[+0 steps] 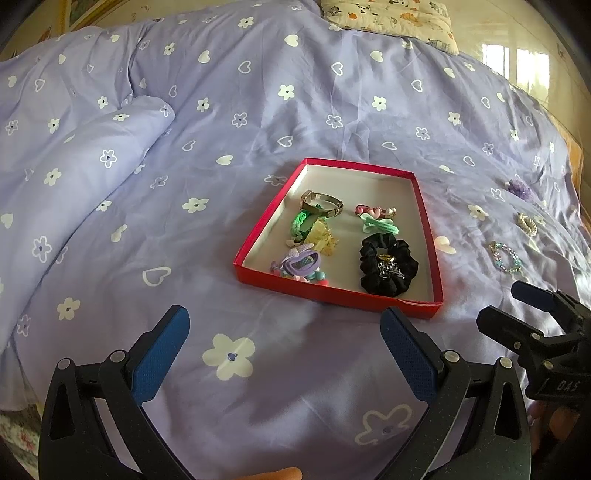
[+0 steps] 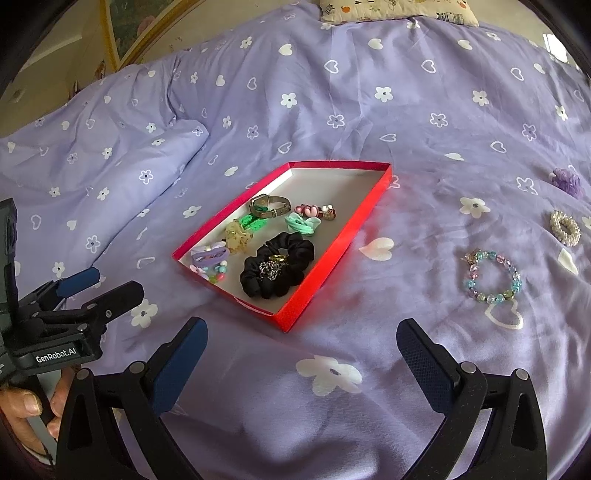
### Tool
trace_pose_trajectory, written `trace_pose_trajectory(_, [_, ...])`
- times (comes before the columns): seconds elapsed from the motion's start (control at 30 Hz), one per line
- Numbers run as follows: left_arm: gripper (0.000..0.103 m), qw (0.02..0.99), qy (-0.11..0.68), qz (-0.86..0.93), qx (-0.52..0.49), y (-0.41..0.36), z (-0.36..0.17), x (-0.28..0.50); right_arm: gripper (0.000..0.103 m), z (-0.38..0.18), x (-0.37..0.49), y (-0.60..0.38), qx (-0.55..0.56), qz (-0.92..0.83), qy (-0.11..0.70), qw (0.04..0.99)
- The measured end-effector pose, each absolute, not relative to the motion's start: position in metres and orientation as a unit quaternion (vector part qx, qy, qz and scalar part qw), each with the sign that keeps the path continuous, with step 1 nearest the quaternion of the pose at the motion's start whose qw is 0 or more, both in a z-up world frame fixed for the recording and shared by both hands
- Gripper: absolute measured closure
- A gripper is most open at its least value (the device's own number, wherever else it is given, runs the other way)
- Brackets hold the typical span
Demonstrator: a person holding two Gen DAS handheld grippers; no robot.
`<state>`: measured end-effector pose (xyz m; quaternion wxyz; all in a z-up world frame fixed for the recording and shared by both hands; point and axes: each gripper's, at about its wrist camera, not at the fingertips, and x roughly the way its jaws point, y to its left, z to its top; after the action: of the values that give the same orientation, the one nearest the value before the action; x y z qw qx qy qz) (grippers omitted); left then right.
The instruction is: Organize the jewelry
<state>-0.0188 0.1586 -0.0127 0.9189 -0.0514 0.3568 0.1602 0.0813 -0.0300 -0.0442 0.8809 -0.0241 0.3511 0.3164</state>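
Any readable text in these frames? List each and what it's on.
"GenRobot.AI": white print on the black body of the left tongs, seen in the right wrist view.
"OAS": embossed on the black body of the right tongs, seen in the left wrist view; faint, so uncertain.
Patterned pillow: cartoon prints only, nothing legible.
Red tray: no text visible.

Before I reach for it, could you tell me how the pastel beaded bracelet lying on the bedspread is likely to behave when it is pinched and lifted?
The beaded bracelet is a loop of separate beads, so it will probably sag rather than hold its ring shape. The glossy round beads may slip between flat pads. It looks light, and the soft bedspread may give under a pinch.
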Motion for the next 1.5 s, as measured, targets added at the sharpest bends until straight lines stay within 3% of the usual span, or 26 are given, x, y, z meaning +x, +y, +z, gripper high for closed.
trace_pose_trajectory(1.5, [0.000, 0.918, 0.360, 0.157, -0.059, 0.1585, -0.0149, -0.0188, 0.000, -0.0378, 0.0778, -0.0264, -0.024, 0.321, 0.348, 0.881])
